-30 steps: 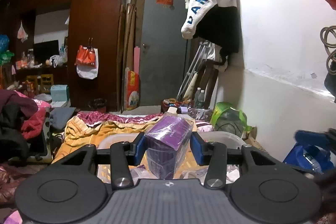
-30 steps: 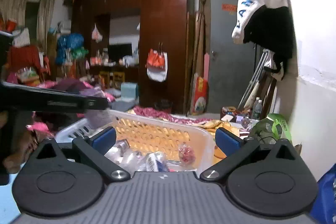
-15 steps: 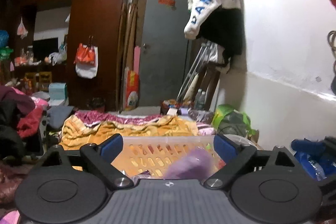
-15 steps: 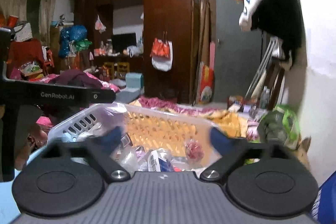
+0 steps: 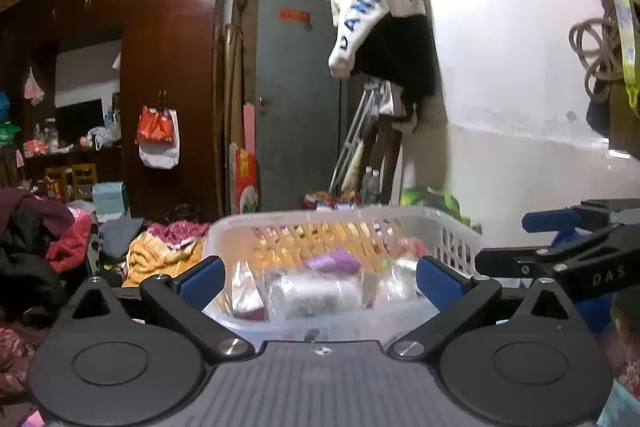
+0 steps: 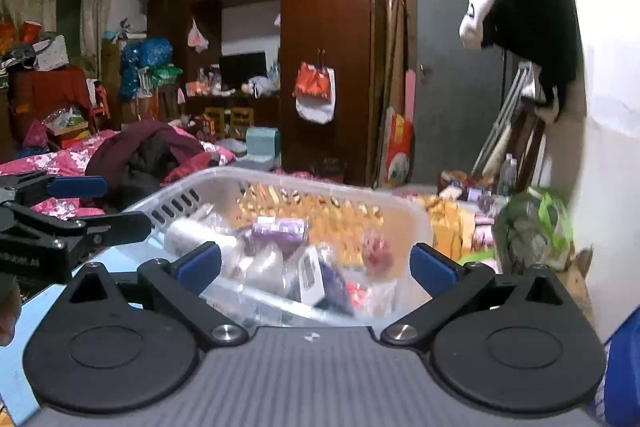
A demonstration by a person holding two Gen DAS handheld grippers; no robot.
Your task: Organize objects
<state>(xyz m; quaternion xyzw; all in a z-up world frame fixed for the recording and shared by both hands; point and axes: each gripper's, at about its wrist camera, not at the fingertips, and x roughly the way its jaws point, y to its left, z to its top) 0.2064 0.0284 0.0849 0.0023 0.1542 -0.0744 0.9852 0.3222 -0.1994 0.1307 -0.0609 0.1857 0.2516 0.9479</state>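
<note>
A white plastic basket (image 5: 452, 231) (image 6: 416, 215) holds several wrapped packets. A purple wrapped box (image 5: 332, 261) (image 6: 280, 229) lies on top of them. My left gripper (image 5: 318, 279) hangs just before the basket's near rim; its jaws are opening wide and nothing is between them. My right gripper (image 6: 316, 265) stands open at the basket's near right side, empty. The right gripper's fingers (image 5: 550, 221) show at the right edge of the left wrist view, and the left gripper's fingers (image 6: 78, 186) show at the left edge of the right wrist view.
A white wall (image 5: 520, 155) runs close on the right, with a green bag (image 6: 532, 231) at its foot. Orange cloth (image 5: 160, 255) and piled clothes (image 5: 36, 247) lie to the left. A dark wardrobe (image 5: 172, 87) and a grey door (image 5: 296, 99) stand behind.
The left gripper was shut on the purple box, then opened; the box dropped into the basket. The left gripper has sunk toward the basket. The right gripper stayed open and barely moved.
</note>
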